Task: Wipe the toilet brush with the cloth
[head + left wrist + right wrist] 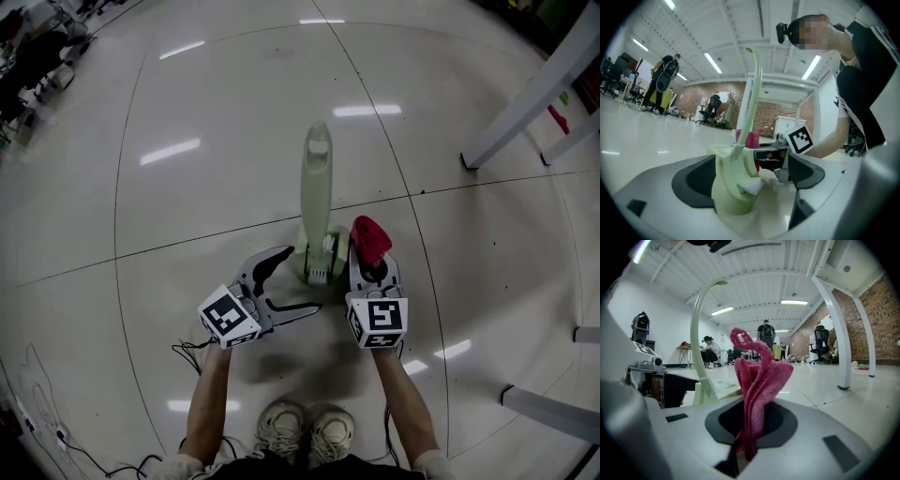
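Both claws sit low over the floor (pixel 234 122), either side of the pale green toilet brush (pixel 317 178), which stands upright in its holder (pixel 319 262) just ahead of the person's shoes. Wide apart, the left claw (pixel 302 278) has its jaws round the holder without gripping it; the right claw (pixel 372 264) is closed on a red cloth (pixel 370 237) whose loose folds stand up above the jaws, just beside the holder. To wipe well, I would first close the left claw on the holder so the tall, light brush cannot tip, then press the cloth's free fold against the handle and run it along the shaft, staying off the white bristles (pixel 752 186). No brand or label can be read; only the square markers on the marker cubes (pixel 378 319) show
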The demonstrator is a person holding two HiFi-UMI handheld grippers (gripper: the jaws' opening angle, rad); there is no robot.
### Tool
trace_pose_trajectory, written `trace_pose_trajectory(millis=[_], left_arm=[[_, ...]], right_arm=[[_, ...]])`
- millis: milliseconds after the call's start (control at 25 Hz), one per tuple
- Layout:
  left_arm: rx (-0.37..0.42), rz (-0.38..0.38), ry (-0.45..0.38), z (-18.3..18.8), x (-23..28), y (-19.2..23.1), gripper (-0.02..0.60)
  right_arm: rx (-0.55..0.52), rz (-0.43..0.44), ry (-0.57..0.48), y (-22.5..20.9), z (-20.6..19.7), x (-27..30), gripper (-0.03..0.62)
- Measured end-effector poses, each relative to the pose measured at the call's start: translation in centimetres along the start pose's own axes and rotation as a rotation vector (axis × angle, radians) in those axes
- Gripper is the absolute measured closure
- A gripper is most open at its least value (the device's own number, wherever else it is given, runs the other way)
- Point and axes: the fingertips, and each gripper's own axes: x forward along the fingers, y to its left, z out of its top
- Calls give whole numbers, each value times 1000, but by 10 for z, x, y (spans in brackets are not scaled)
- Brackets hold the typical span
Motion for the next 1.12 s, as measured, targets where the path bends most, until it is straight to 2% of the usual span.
trace_pose_trajectory(millis=[160,320,560,920,1120], left_arm=[[20,38,-24,7,-4,29,121],[51,-8,-14,16,4,55,121],[77,-87,50,8,27,58,121],[55,-120,86,-5,41,50,120],[54,-111,106,-8,30,44,120]], right_arm=[[58,-16,-5,2,-2,-16,563],[147,-25,-19,10,-6,-40,563],[100,30,-22,30,-2,-46,563],[78,11,-10,30,-1,-40,563],[37,15,2,21,0,-23,563]])
